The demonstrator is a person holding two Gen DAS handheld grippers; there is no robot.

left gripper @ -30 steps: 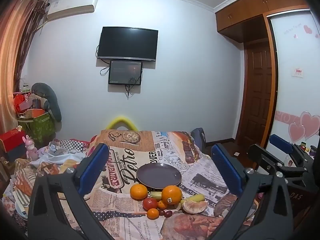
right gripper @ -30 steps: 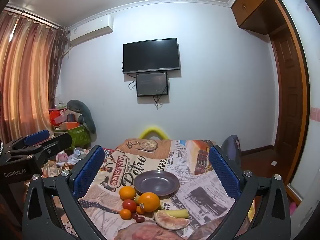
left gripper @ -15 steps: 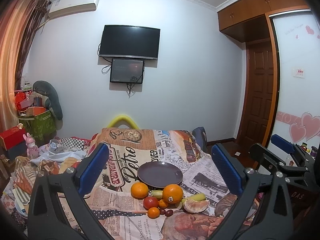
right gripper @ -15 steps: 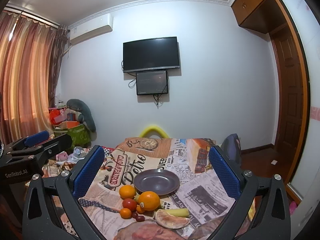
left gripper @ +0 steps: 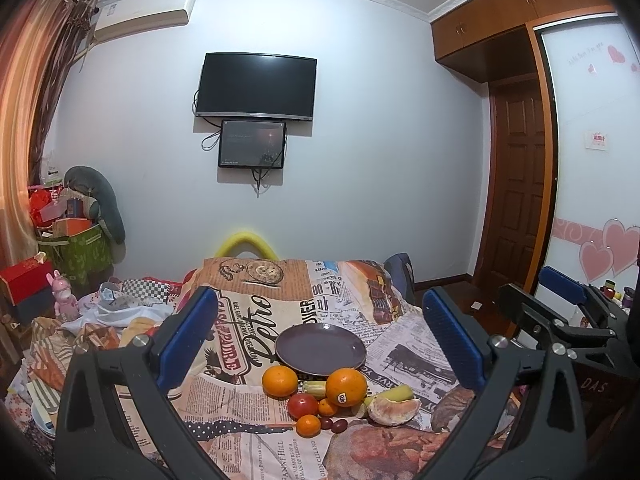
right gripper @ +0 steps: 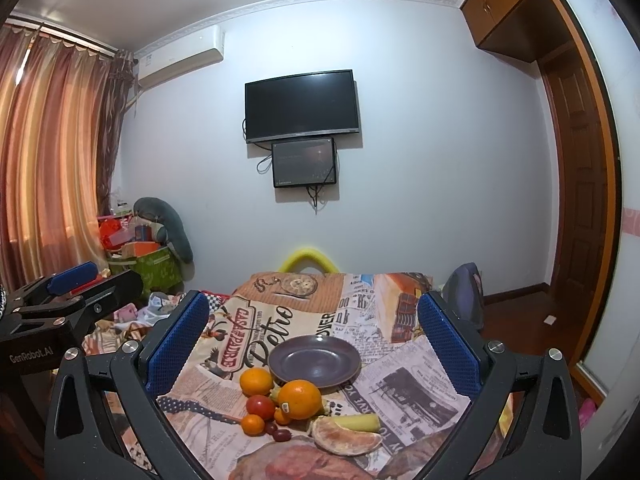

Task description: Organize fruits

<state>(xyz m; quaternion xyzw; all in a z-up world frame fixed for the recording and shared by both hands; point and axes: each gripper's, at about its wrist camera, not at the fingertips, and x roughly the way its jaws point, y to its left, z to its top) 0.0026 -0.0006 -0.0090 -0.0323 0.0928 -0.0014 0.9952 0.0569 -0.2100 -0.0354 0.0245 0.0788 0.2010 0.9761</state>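
Left wrist view shows the left gripper (left gripper: 320, 332) held above a table covered by a newspaper-print cloth (left gripper: 248, 436), its blue-padded jaws spread wide with nothing between them. Beyond the fingers sits a dark plate (left gripper: 320, 350), bare, and just in front of it lies a cluster of fruit: an orange (left gripper: 279, 381) on the left, a larger stickered orange (left gripper: 346, 387) on the right touching the plate's near rim, a tomato (left gripper: 302, 406) below them, two small tangerines (left gripper: 308, 426), dark grapes (left gripper: 334, 425), a peeled citrus piece (left gripper: 394, 411) and a yellow-green stick of fruit (left gripper: 394, 393) to the right. At the right edge the right gripper (left gripper: 560, 304) shows from the side. In the right wrist view the right gripper (right gripper: 314, 334) is likewise spread wide and holds nothing, with the plate (right gripper: 314, 362) and the same fruit pile (right gripper: 298, 399) between and ahead of its fingers, well apart from them; the left gripper (right gripper: 72, 292) shows at the left edge. A TV (right gripper: 302, 106) hangs on the far wall.
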